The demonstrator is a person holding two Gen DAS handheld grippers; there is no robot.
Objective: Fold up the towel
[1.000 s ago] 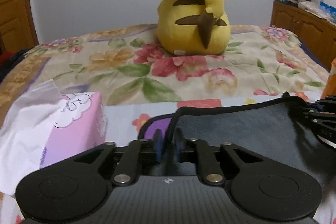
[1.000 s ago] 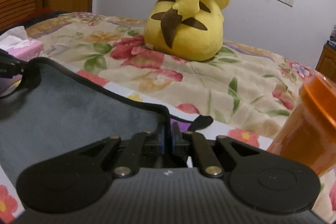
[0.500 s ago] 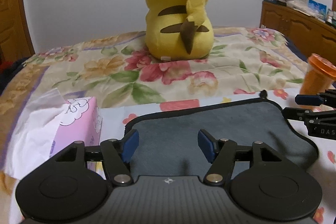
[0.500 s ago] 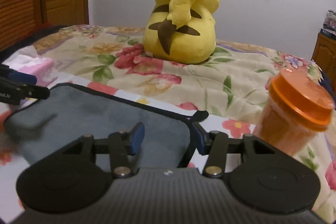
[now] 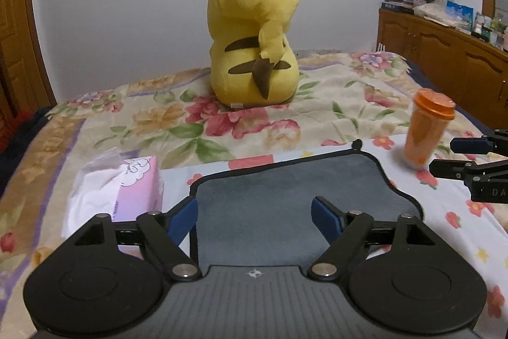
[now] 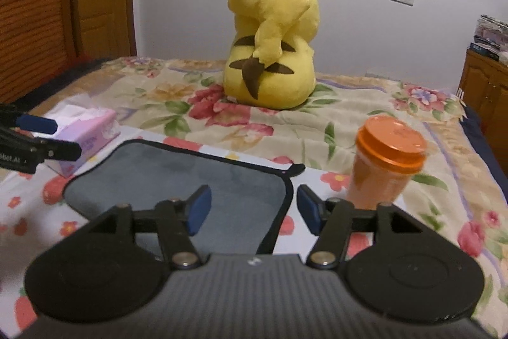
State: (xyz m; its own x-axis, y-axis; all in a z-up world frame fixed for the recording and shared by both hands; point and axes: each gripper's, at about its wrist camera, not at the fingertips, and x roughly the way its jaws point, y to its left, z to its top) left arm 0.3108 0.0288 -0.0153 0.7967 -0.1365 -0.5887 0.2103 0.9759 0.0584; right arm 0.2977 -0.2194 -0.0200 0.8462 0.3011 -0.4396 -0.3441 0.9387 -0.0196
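A grey towel with black trim (image 5: pixel 279 196) lies folded flat on the flowered bed sheet; it also shows in the right wrist view (image 6: pixel 177 177). My left gripper (image 5: pixel 254 216) is open and empty, raised above the towel's near left part. My right gripper (image 6: pixel 252 208) is open and empty above the towel's right edge. The right gripper's fingers (image 5: pixel 470 156) show at the right edge of the left wrist view. The left gripper's fingers (image 6: pixel 41 135) show at the left edge of the right wrist view.
A pink tissue box (image 5: pixel 127 189) sits left of the towel. An orange lidded cup (image 6: pixel 384 158) stands right of it. A big yellow plush toy (image 5: pixel 254 46) sits further back on the bed. A wooden cabinet (image 5: pixel 444 53) stands at the right.
Both grippers were shut on the towel's front edge, then opened and let it go. The towel now lies flat. Both grippers have pulled back and up.
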